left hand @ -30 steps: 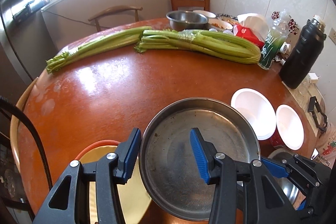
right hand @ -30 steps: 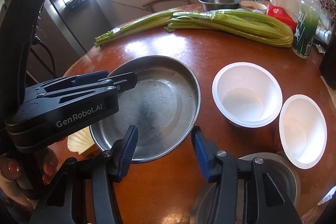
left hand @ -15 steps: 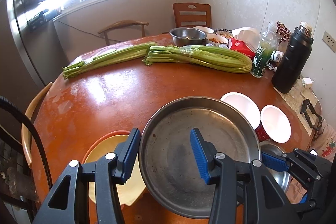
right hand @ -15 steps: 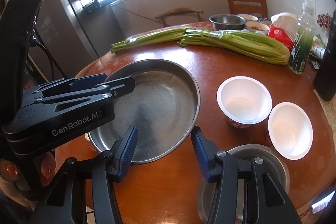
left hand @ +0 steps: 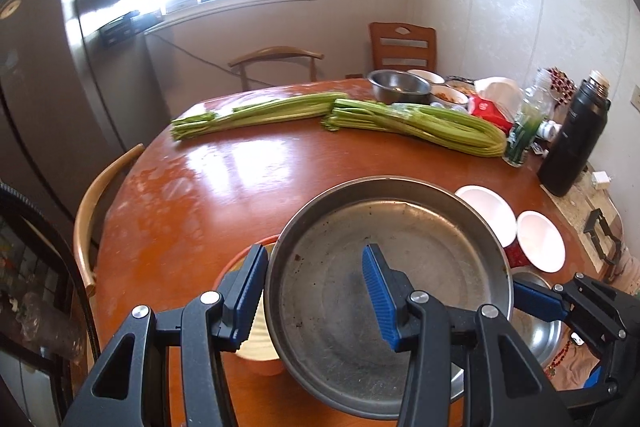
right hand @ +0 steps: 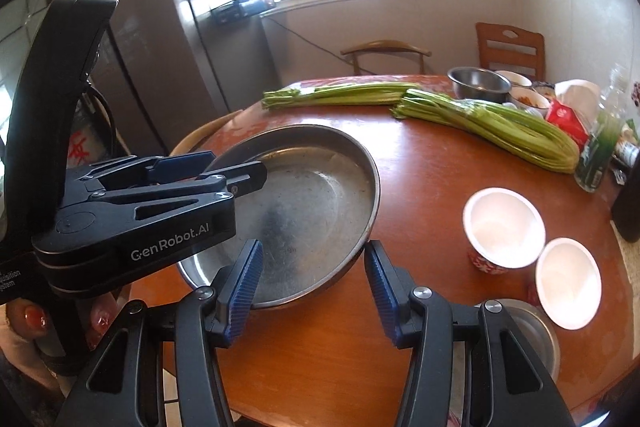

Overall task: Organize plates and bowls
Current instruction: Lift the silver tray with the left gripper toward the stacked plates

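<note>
Steel pan (left hand: 384, 291), lower middle of the frame, is pinched at its rims by the left gripper (left hand: 316, 295) and right gripper (right hand: 312, 279), jaws part open. It could tip and slip onto the orange bowl (left hand: 248, 259).

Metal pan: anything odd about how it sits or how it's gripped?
Yes. The metal pan is lifted and tilted, not flat on the table. Each gripper, left gripper and right gripper, straddles the pan's rim at opposite edges. Dark specks dot its inside.

Bare table (left hand: 224, 183) left of the metal pan (left hand: 384, 283); white bowls (right hand: 504, 227) crowding its right, perhaps touching.
</note>
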